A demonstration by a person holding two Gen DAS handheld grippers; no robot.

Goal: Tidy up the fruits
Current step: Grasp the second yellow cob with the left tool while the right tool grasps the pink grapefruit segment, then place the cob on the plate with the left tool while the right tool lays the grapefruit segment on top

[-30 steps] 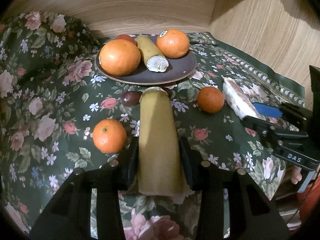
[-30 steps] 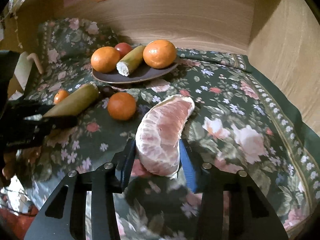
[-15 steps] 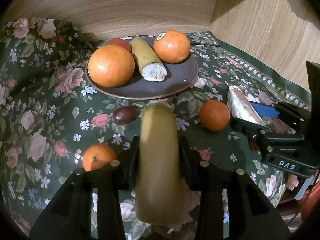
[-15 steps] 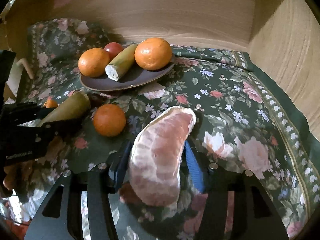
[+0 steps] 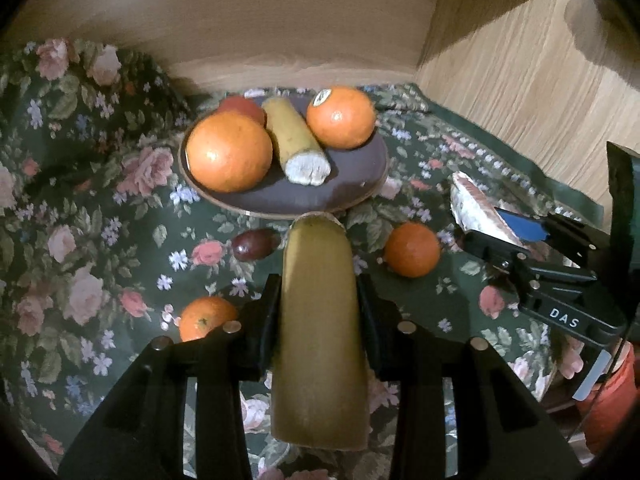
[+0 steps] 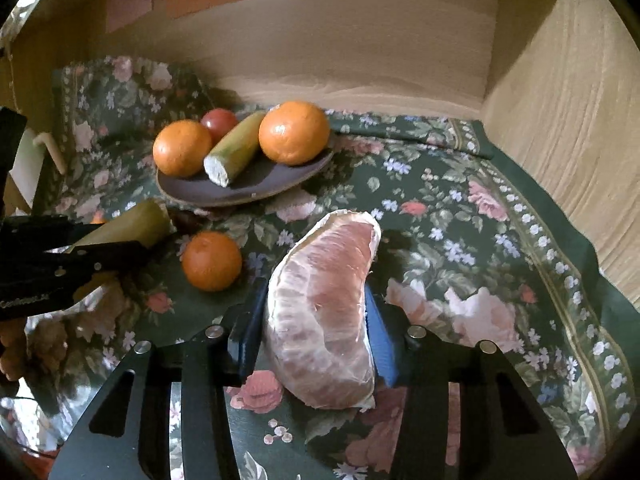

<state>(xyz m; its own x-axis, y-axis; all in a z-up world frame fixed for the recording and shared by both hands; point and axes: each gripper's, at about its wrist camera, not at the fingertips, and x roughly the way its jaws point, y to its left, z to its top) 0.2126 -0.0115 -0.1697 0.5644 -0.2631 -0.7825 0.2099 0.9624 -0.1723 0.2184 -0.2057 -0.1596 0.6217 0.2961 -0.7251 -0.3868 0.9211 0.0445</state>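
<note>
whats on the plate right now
On the plate: two oranges and a cut banana piece lying between them. A red fruit sits behind, mostly covered, so its kind is unclear.

Both wrist views face the plate (image 5: 372,184) (image 6: 288,184) closely: left from directly before it, right from its right; both share it.

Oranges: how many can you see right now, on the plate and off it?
4. Two sit on the plate: a large orange and a stickered orange. Two lie on the cloth: one right of the held banana piece, one partly hidden behind the left tongs.
</note>
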